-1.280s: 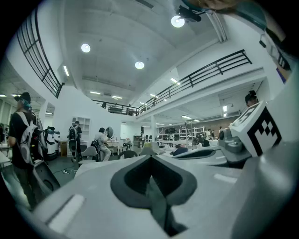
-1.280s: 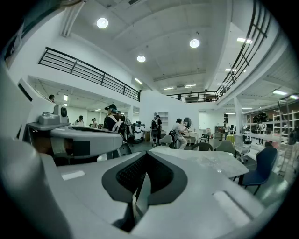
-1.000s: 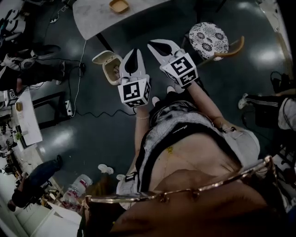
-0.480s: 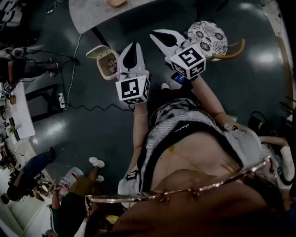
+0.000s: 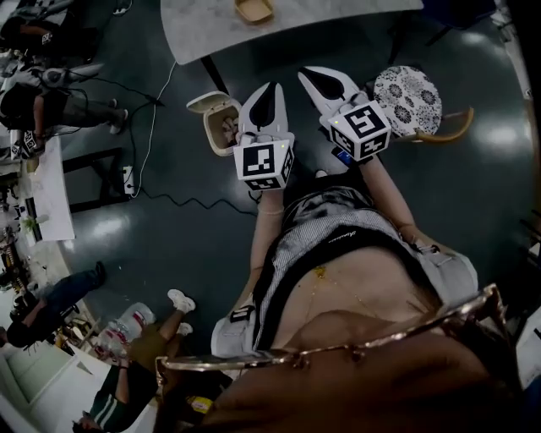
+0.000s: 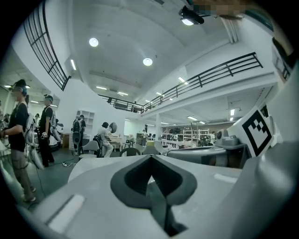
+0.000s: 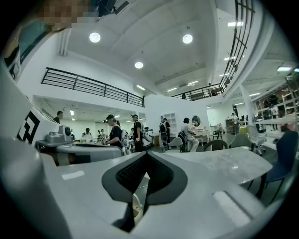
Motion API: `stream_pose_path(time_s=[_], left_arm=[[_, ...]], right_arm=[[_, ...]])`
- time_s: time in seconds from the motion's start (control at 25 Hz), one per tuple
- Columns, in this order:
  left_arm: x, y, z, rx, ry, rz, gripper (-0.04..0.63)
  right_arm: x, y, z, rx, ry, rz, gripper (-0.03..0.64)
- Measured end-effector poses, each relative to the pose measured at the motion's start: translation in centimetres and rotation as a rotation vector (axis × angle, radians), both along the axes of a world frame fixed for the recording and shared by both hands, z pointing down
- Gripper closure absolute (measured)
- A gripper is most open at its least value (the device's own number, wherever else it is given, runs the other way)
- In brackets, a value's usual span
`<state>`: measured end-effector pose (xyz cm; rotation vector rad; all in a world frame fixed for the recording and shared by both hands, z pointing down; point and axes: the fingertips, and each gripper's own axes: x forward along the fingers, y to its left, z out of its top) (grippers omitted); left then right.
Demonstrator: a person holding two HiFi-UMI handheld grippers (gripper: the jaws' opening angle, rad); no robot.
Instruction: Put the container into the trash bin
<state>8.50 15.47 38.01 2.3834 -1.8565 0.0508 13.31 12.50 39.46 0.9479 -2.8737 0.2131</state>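
Observation:
A small tan container sits on the grey table at the top of the head view. The cream trash bin stands on the dark floor with its lid tipped open, just left of my left gripper. My right gripper is held beside the left one and points at the table's edge. Both are shut, with nothing between the jaws in the left gripper view or the right gripper view. A cream rim shows through the gap under the right jaws; I cannot tell what it is.
A stool with a patterned round seat stands right of the right gripper. Cables trail over the floor left of the bin. People and benches line the left side. Several people stand far off across the hall.
Both grippers have moved forward toward the table, staying side by side and shut. The table and the container show more fully at the top of the head view.

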Motion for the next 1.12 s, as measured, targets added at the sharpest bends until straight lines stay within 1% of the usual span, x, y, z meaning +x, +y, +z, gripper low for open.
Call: stream_pose_path(time_s=[0.28,0.44,0.64,0.88,1.12], left_arm=[[-5.2,-5.0,-0.2,-0.011,0.031,0.078,0.595],[-7.4,-7.2,0.3,-0.031,0.017,0.118,0.595],[-10.6,-9.1,0.7,-0.040,0.023,0.152,0.595],[-12.6,-10.2,1.1,-0.035,0.034,0.165,0.595],[-13.7,-11.7,0.9,-0.027,0.055,0.154,0.595]], right_arm=[[-5.3,-4.2,-0.8,0.039,0.015,0.060,0.590],[-7.6,-6.1,-0.6,0.023,0.012,0.094,0.589],[-10.8,-7.9,-0.1,0.011,0.017,0.128,0.589],[-12.5,-8.9,0.5,-0.001,0.031,0.150,0.589],[-13.3,-10.4,0.5,-0.001,0.059,0.150,0.589]])
